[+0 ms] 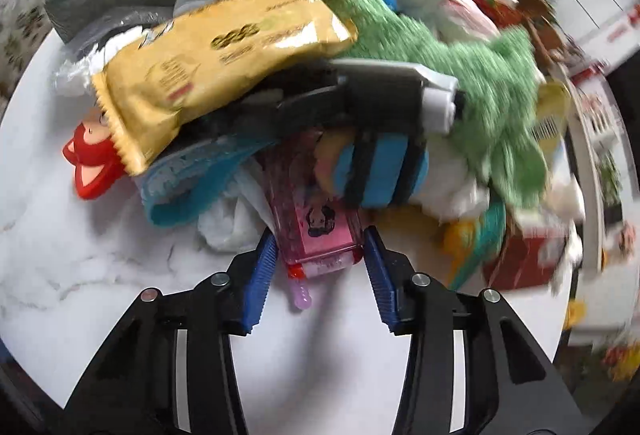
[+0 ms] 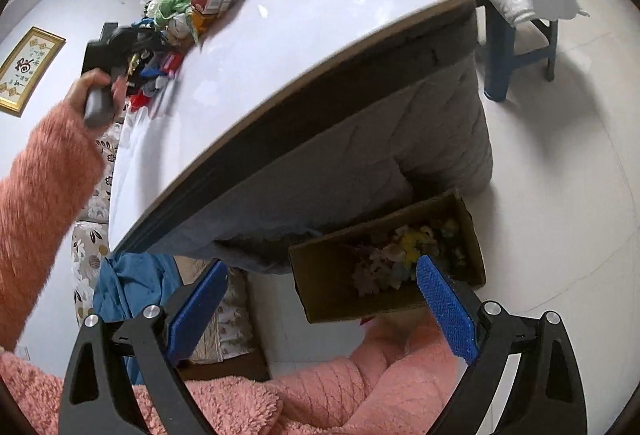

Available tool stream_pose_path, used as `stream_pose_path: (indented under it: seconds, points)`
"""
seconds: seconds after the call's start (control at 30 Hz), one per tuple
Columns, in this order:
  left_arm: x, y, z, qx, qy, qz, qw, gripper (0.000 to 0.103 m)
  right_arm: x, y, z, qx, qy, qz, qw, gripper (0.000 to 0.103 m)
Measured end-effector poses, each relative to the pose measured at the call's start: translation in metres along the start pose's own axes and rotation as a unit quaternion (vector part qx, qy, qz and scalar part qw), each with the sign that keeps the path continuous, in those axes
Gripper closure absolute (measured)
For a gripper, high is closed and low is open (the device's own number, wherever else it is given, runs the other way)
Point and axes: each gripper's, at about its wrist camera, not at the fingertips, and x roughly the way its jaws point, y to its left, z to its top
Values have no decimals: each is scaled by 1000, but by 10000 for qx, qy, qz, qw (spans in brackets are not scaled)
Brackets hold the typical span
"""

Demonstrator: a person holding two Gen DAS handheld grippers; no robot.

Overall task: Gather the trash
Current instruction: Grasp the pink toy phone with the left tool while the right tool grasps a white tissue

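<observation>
Clutter heap on white marble-look table [image 1: 80,267], left wrist view, left to right: red glossy plastic cartoon figure [image 1: 90,163], hard and smooth; yellow foil snack wrapper [image 1: 216,59], crinkly, light, serrated end seam, probably slippery and best pinched at a seam; teal knit band [image 1: 180,191], soft; white crumpled plastic bag [image 1: 228,223], limp; pink translucent plastic case [image 1: 316,231] with printed face and red cap, rigid, likely light, smooth sides that could slip. Left gripper [image 1: 320,267] straddles the case's near end, ribbed blue pads [image 1: 264,275] spread and just beside its sides, not clamped; short flat sides look like the right place to squeeze. Farther right: black-and-grey tool with blue block [image 1: 384,171], green fluffy cloth [image 1: 480,83], soft and floppy, red carton [image 1: 524,259], stiff, blurred. Right wrist view: same pile at far left edge of table [image 2: 320,35], left hand [image 2: 100,91] on grey handle; right gripper [image 2: 320,307] spread wide, holding nothing, hanging over floor near brown cardboard box [image 2: 384,267] with pale crumpled scraps, likely the trash bin.
</observation>
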Motion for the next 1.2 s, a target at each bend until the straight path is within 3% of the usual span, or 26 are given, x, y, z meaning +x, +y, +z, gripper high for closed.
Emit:
stream_pose_path:
  seconds: [0.23,0.4,0.57,0.77,0.83,0.93,1.2]
  points:
    - [-36,35,-60,466,26,-589,9972,62,9,34,33,-573,7,139,9983,9]
    - [-44,62,-108,560,254,-720,9955,62,23,66,57,-1013,110,219,9946,9]
    - [-43,66,-115,729,169,-632,9952,61,35,99,79,-1394,115,226,9899,9]
    - [-37,50,-107,739,-23,-417,9964,47,34,129,106,-1544,-94,312,9875,9]
    - [-33,45,-100,766,-12,-468,9960,50,32,134,110,-1592,-164,303,9866,9]
    - [-39,50,-101,707,108,-981,9926,62,29,138,115,-1599,-229,333,9863,9]
    - [-88,92,-124,532,52,-1789,9824,62,43,144,127,-1374,-126,473,9893,9]
